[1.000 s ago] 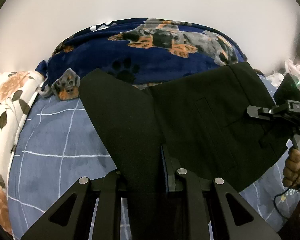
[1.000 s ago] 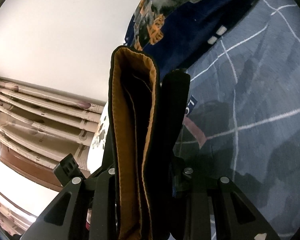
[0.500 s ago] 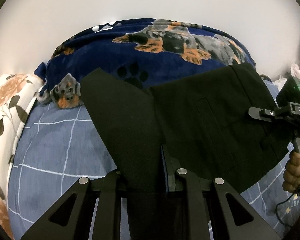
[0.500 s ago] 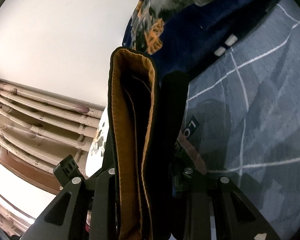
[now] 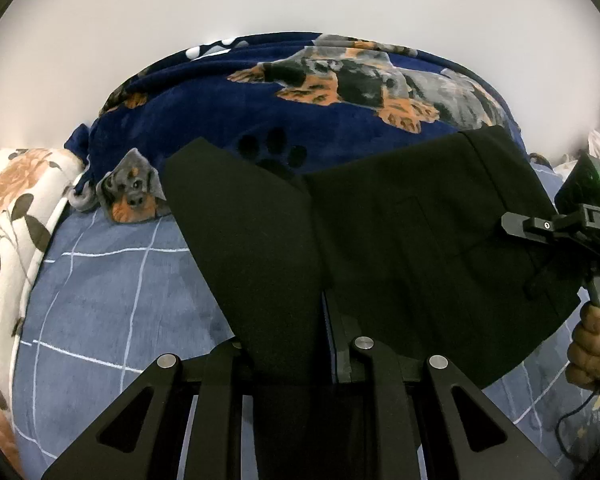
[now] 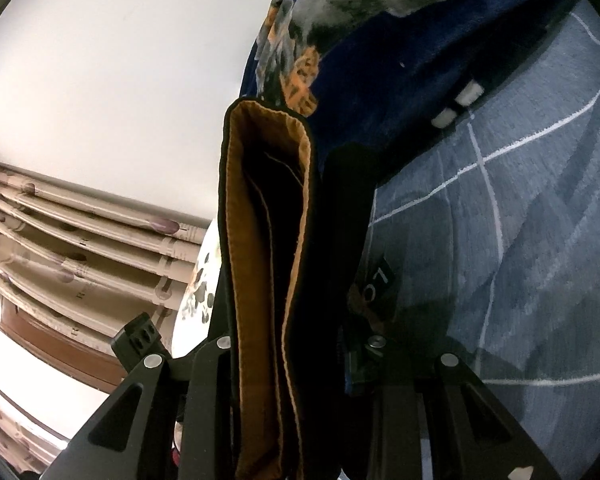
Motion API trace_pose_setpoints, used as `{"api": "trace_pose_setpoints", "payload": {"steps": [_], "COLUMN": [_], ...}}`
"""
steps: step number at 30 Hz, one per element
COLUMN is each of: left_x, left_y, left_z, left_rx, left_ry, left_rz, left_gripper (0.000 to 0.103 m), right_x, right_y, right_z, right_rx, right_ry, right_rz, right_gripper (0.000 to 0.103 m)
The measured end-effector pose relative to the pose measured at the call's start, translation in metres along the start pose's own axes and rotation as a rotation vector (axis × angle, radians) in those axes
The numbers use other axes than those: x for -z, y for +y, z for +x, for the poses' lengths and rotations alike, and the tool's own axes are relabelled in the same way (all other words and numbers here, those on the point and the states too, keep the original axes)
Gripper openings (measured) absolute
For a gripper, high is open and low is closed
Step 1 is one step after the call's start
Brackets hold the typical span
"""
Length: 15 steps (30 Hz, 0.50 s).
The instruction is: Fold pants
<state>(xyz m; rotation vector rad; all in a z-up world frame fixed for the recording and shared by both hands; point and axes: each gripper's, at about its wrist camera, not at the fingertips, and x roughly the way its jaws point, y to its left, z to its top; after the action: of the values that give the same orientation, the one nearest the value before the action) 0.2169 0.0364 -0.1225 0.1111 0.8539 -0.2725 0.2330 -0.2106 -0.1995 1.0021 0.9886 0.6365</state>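
Note:
The black pants (image 5: 400, 248) are held up above a blue checked bedsheet (image 5: 112, 284). My left gripper (image 5: 296, 360) is shut on a folded leg section that rises between its fingers. My right gripper (image 6: 296, 344) is shut on the waistband (image 6: 268, 216), whose orange-brown lining faces the right wrist camera. In the left wrist view the right gripper (image 5: 540, 228) shows at the far right, clamped on the waist edge, with the hand (image 5: 592, 344) under it. A back pocket outline shows on the hanging panel.
A navy blanket with dog prints (image 5: 300, 108) is heaped at the back of the bed, also in the right wrist view (image 6: 400, 60). A floral pillow (image 5: 12, 208) lies at the left. A white wall is behind. Curtain folds (image 6: 80, 248) show at the left.
Both grippers have moved a little toward the blanket with the pants in them. The sheet and blanket have slid lower in both views. The grips are unchanged.

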Motion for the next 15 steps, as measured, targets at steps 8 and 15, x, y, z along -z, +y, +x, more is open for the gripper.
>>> {"api": "trace_pose_setpoints", "payload": {"steps": [8,15], "left_x": [-0.002,-0.002], "left_y": [0.002,0.006], "left_z": [0.006,0.014], "left_rx": [-0.002,-0.005], "left_ry": [0.000,0.008], "left_rz": [0.000,-0.007], "left_gripper": [0.018,0.019], "right_x": [-0.001,0.000], "right_y": [-0.002,-0.002], "right_z": [0.003,0.003], "right_rx": [0.000,0.003], "right_ry": [-0.007,-0.014], "right_rz": [0.006,0.011], "right_gripper": [0.027,0.027]}}
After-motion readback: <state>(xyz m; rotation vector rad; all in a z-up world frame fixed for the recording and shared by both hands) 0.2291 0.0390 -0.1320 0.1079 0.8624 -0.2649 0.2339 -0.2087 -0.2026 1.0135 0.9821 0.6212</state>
